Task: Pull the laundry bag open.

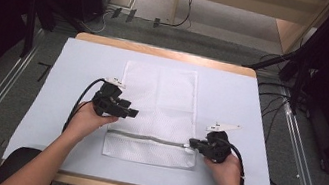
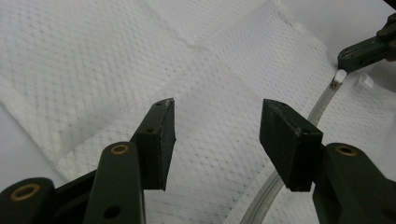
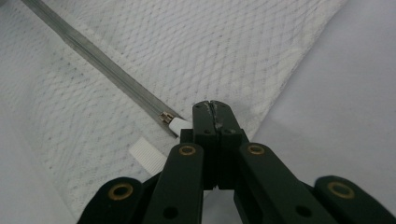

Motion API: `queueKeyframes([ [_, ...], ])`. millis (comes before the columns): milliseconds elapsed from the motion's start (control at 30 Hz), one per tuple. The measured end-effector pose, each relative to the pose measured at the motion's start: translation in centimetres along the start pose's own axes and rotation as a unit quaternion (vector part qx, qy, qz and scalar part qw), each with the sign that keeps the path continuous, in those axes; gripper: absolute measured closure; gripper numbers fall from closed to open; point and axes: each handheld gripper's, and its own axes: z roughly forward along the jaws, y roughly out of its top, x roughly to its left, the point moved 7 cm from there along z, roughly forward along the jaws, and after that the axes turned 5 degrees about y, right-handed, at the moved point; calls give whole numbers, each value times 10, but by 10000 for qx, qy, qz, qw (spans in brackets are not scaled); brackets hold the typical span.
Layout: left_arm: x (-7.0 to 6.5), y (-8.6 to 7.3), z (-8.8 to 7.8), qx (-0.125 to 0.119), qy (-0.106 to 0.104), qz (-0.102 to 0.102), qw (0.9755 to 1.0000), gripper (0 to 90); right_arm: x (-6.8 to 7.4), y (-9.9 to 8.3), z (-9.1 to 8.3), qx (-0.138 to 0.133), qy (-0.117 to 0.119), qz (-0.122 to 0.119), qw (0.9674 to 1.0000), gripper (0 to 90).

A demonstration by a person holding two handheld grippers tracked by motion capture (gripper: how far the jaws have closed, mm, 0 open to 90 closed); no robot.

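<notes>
White mesh laundry bag (image 1: 156,114) lies flat in the middle of the worktop (image 1: 250,112), its grey zipper (image 1: 145,137) running across near your edge. Your right tool (image 3: 215,114) is pinched fully shut on the small white zipper pull (image 3: 177,124) at the zipper's right end. Your left tool (image 2: 217,135) hovers wide open over the mesh, gripping nothing. Drag the pull now and the unanchored bag will likely slide or bunch with it; that tiny tab could also slip from the tips.
</notes>
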Motion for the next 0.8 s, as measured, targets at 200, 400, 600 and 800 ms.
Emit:
queueKeyframes([
  [200, -5, 3, 3, 1, -40, 90, 10000, 465, 6, -1, 0, -3, 45, -11, 10000, 900],
  [400, -7, 4, 3, -36, -17, 116, 9999, 467, 13, 1, 1, -38, 161, -68, 9998, 900],
  [600, -9, 4, 4, 8, -48, 158, 9999, 467, 13, -1, 2, 34, 95, -120, 9999, 900],
  [800, -11, 4, 6, 1, -47, 189, 9998, 469, 13, -3, 2, 69, 135, -44, 9999, 900],
])
